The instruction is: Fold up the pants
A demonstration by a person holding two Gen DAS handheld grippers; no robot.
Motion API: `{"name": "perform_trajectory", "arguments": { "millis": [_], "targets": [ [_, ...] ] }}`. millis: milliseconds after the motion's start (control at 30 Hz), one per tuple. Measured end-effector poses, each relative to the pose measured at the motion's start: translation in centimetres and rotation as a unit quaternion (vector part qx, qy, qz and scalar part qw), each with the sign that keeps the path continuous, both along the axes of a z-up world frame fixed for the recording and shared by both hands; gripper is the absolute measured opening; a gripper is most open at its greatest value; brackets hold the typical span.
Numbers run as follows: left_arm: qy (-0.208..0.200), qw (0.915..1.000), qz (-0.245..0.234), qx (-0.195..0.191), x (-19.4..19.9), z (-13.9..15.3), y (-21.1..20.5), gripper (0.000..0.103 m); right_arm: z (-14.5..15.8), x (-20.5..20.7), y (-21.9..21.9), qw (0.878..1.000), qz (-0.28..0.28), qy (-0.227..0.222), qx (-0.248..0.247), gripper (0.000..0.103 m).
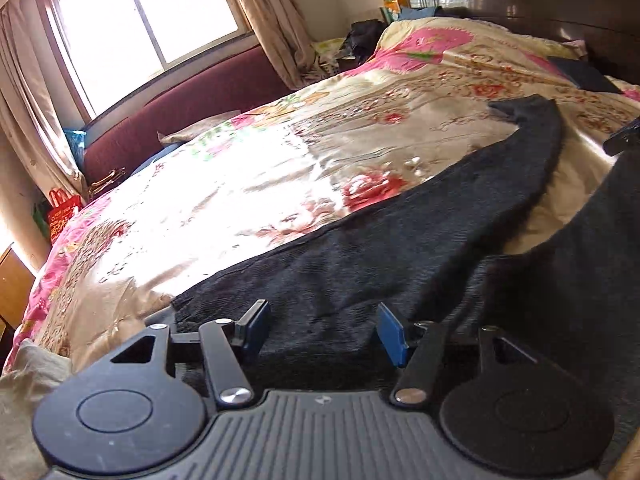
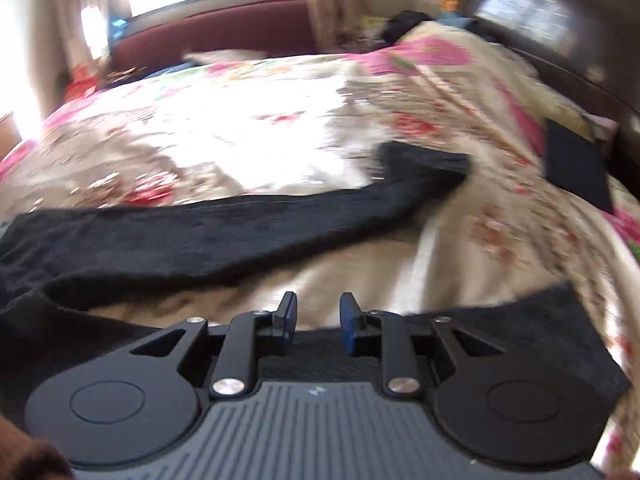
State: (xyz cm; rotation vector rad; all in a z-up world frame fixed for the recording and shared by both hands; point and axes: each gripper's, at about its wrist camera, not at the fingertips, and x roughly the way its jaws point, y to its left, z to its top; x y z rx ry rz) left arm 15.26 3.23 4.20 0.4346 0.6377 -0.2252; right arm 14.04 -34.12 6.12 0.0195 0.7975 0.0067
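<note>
Under my left gripper (image 1: 320,330) the fingers stand wide apart, empty, with the waist end of the black pants (image 1: 400,232) spread directly beneath and ahead of them on the floral bed (image 1: 224,184). From there one leg runs long toward 1 o'clock, its cuff far up the quilt. My right gripper (image 2: 318,316) has its fingers narrower but apart, holding nothing, over the other leg, so I judge the left closer to the waistband.

Home bedroom: floral-quilted bed (image 1: 248,184), curtained window (image 1: 148,20).
</note>
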Motion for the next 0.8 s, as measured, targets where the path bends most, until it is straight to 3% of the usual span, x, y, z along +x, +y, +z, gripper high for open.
{"name": "perform_trajectory", "arguments": {
  "millis": [67,133,300,500,600,733,800],
  "targets": [
    [0.004,0.9998,0.001,0.017,2.5,-0.6,1.5,0.072,-0.6,3.9,4.0,0.995,0.101,0.021,0.001,0.025],
    [0.010,0.9995,0.006,0.029,4.7,-1.0,2.9,0.072,-1.1,7.5,7.8,0.982,0.185,0.033,-0.024,0.031],
    [0.037,0.9981,0.024,0.043,10.3,-1.8,7.2,0.073,-3.3,15.7,14.4,0.950,0.297,0.066,-0.076,0.033],
    [0.097,0.9940,0.011,0.048,16.1,-3.6,10.7,0.073,-6.1,21.5,17.2,0.929,0.340,0.113,-0.090,0.034],
    [0.109,0.9931,-0.010,0.041,17.0,-3.8,11.1,0.078,-7.2,23.3,17.5,0.922,0.352,0.136,-0.086,0.035],
    [0.116,0.9911,-0.036,0.056,17.5,-3.9,10.9,0.082,-7.1,24.7,17.6,0.922,0.356,0.137,-0.070,0.038],
    [0.129,0.9885,-0.053,0.058,17.7,-3.8,11.1,0.082,-7.0,24.9,17.9,0.913,0.373,0.143,-0.079,0.040]
  ]
}}
